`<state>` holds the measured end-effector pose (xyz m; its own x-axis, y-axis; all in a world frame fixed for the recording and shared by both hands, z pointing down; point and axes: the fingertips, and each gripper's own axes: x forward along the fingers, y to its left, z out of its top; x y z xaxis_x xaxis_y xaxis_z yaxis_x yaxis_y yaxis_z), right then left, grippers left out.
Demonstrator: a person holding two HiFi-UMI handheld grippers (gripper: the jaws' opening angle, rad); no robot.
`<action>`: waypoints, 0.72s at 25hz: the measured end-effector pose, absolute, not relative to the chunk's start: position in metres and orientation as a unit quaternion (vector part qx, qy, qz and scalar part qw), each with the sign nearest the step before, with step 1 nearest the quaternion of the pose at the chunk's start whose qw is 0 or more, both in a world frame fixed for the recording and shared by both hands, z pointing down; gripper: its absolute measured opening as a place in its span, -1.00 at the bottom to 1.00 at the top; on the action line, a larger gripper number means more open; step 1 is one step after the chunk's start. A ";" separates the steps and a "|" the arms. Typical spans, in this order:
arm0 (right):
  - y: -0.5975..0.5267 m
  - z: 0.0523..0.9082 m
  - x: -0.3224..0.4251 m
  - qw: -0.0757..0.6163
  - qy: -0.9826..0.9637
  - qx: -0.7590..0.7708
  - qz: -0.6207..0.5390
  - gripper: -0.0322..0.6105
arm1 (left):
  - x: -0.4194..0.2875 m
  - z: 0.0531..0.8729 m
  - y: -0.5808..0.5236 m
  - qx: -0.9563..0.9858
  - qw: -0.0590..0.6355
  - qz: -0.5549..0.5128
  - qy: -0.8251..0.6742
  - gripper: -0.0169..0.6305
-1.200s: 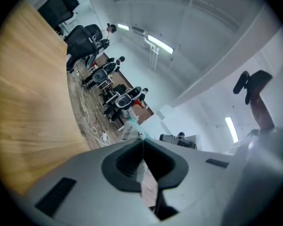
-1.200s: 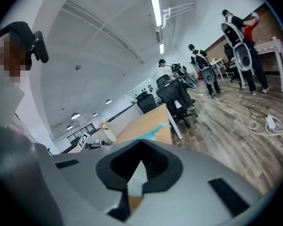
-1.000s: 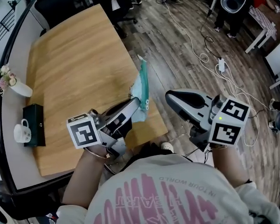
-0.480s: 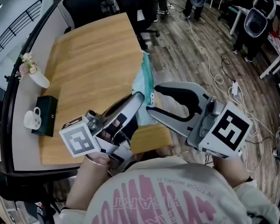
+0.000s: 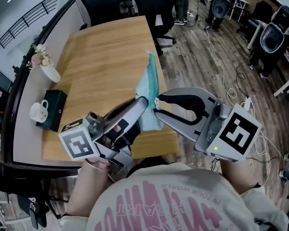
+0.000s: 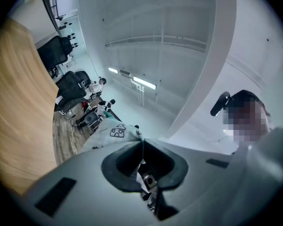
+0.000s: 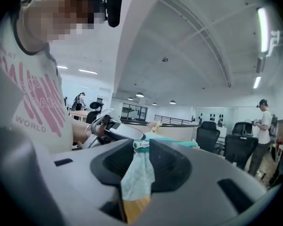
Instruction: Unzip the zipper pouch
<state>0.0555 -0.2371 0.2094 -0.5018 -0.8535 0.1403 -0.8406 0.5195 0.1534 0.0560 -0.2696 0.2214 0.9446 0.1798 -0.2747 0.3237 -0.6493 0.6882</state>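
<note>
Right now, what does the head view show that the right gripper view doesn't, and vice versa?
Head view only: mug, dark box, marker cubes. Right gripper view only: ceiling lights, the head camera. Both: pouch, its zipper end between the right gripper's jaws, which have just been closing and stand apart; left gripper, shut on the pouch.

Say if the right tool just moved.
Yes. The right tool swung left to the wooden table's edge, jaws just closing around the teal fabric pouch.
</note>
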 end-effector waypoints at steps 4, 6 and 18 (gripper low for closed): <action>-0.232 0.204 0.047 0.084 -0.875 0.475 -0.033 -0.58 | 0.044 0.216 -0.266 0.909 0.377 -0.093 0.152 -0.91; -0.232 0.203 0.051 0.078 -0.874 0.479 -0.032 -0.58 | 0.043 0.215 -0.266 0.911 0.372 -0.093 0.152 -0.91; -0.234 0.203 0.053 0.055 -0.880 0.471 -0.002 -0.89 | 0.042 0.219 -0.267 0.918 0.359 -0.083 0.150 -0.91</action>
